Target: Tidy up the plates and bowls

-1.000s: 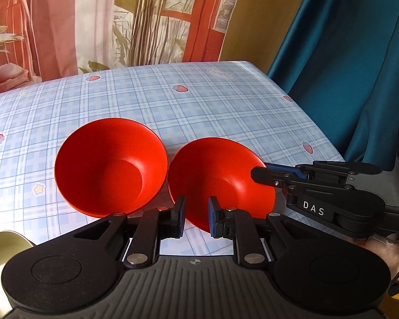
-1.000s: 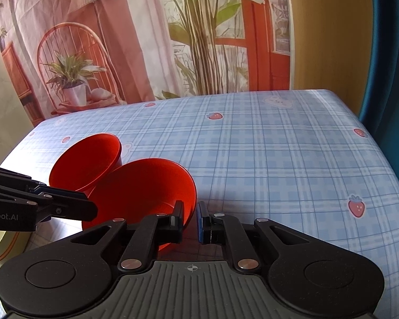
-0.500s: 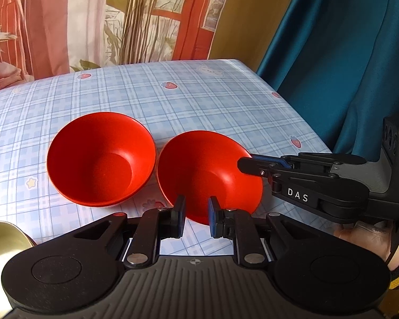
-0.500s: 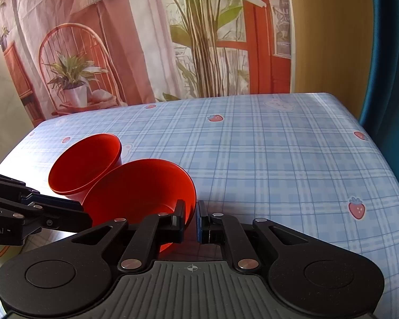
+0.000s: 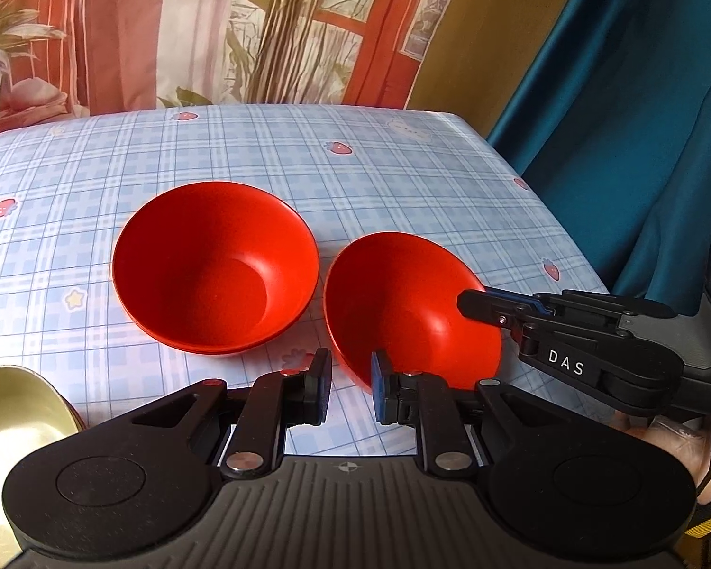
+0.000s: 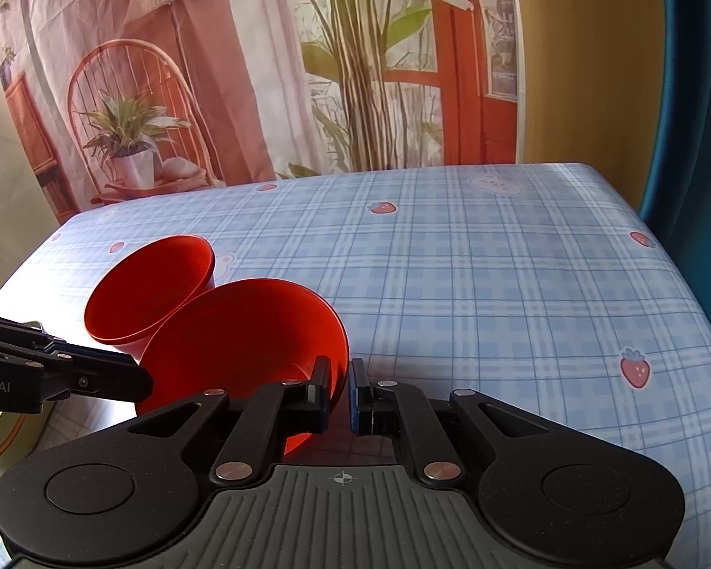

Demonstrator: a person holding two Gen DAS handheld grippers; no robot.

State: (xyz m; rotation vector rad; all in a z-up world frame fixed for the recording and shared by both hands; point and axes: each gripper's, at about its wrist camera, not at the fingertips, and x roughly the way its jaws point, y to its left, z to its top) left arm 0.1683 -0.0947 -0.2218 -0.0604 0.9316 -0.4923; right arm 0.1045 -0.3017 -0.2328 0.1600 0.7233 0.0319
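Currently, two red bowls sit on the table (image 5: pixel 403 175), which is covered with a blue plaid cloth printed with strawberries. The left red bowl (image 5: pixel 213 268) rests flat and upright on the cloth. The right red bowl (image 5: pixel 403 308) is tilted, its opening turned toward the left bowl, and the two bowls lie just beside each other; whether their rims touch cannot be determined.

The right gripper (image 6: pixel 339 396) is clamped on the rim of the right red bowl: one finger is inside the bowl wall and the other outside, with the rim pinched between the pads. In the left wrist view this gripper enters from the right and its tip sits on the bowl's near right edge.

The left gripper (image 5: pixel 350 391) hangs just in front of the right red bowl. Its jaws stand apart with a narrow gap, and nothing is held between them.

A gold-coloured dish (image 5: pixel 9 408) is partly visible at the lower left corner of the left wrist view, near the left gripper. A teal curtain (image 5: pixel 616 118) hangs beyond the right edge of the table
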